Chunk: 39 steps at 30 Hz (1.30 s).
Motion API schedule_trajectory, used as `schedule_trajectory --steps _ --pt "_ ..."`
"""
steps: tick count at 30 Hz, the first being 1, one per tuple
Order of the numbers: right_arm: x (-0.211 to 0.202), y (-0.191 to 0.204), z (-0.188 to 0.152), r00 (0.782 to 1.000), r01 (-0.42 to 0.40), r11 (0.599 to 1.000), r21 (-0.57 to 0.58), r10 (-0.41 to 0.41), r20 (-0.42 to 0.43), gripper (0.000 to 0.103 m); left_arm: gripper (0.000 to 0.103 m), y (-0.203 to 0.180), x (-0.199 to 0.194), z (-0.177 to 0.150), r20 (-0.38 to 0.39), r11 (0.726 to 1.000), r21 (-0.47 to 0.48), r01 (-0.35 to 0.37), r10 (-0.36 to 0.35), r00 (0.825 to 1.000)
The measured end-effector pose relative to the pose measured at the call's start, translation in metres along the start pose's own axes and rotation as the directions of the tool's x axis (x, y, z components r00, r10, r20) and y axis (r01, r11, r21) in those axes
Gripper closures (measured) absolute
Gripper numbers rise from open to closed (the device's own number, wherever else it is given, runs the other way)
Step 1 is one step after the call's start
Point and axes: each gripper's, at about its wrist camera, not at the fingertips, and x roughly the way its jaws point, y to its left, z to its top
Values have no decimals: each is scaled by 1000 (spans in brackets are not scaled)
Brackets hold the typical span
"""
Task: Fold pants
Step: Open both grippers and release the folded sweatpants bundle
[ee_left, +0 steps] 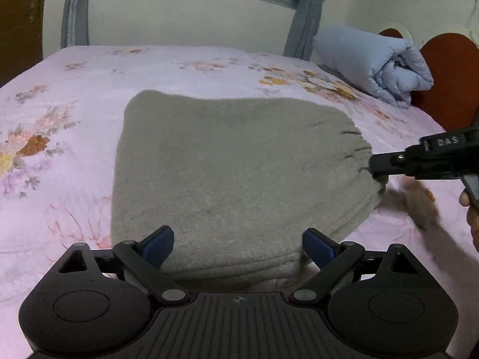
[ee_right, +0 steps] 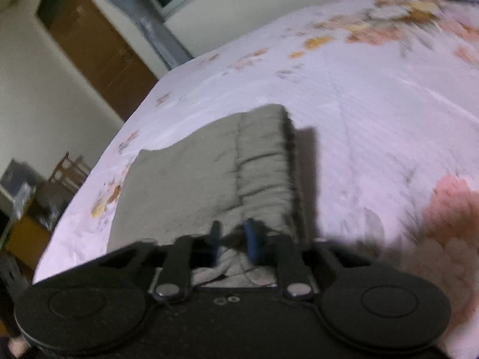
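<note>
Grey fleece pants (ee_left: 233, 164), folded into a thick pad, lie on the bed's pink floral sheet (ee_left: 74, 89). My left gripper (ee_left: 239, 246) is open, and its blue pads (ee_left: 158, 245) stand wide apart over the near edge of the pants, pressing on nothing. My right gripper (ee_left: 378, 167) comes in from the right and pinches the gathered waistband end. In the right wrist view the pants (ee_right: 185, 179) run away from me, the ribbed waistband (ee_right: 266, 164) on their right. There my right gripper (ee_right: 233, 239) is shut, with grey cloth caught between its blue pads (ee_right: 253, 242).
A rolled light-blue quilt (ee_left: 380, 65) lies at the far right by the red-brown headboard (ee_left: 449, 74). Grey curtains (ee_left: 305, 15) hang under the window behind the bed. A person's hand (ee_left: 471, 215) holds the right gripper. Beyond the bed's left edge stand a brown door (ee_right: 98, 51) and cluttered furniture (ee_right: 30, 197).
</note>
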Motion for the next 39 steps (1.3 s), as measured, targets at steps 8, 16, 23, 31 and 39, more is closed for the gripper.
schedule_trajectory --steps 8,16,23,31,39 --pt "-15 63 -4 979 135 946 -295 -82 188 8 10 -5 -9 15 60 994 14 -107 106 993" --pt "32 37 -29 973 227 931 -284 -230 25 6 0 -13 7 5 21 986 46 -158 157 987" --pt "-41 78 -22 961 229 910 -345 -154 231 6 0 -23 -37 15 66 982 57 -178 175 982" --pt "-112 123 -40 905 303 859 -413 -124 407 6 0 -38 -121 19 209 976 52 -211 196 958" --pt "-165 85 -120 820 475 797 -374 -246 517 6 0 -27 -184 -64 277 959 44 -279 257 926"
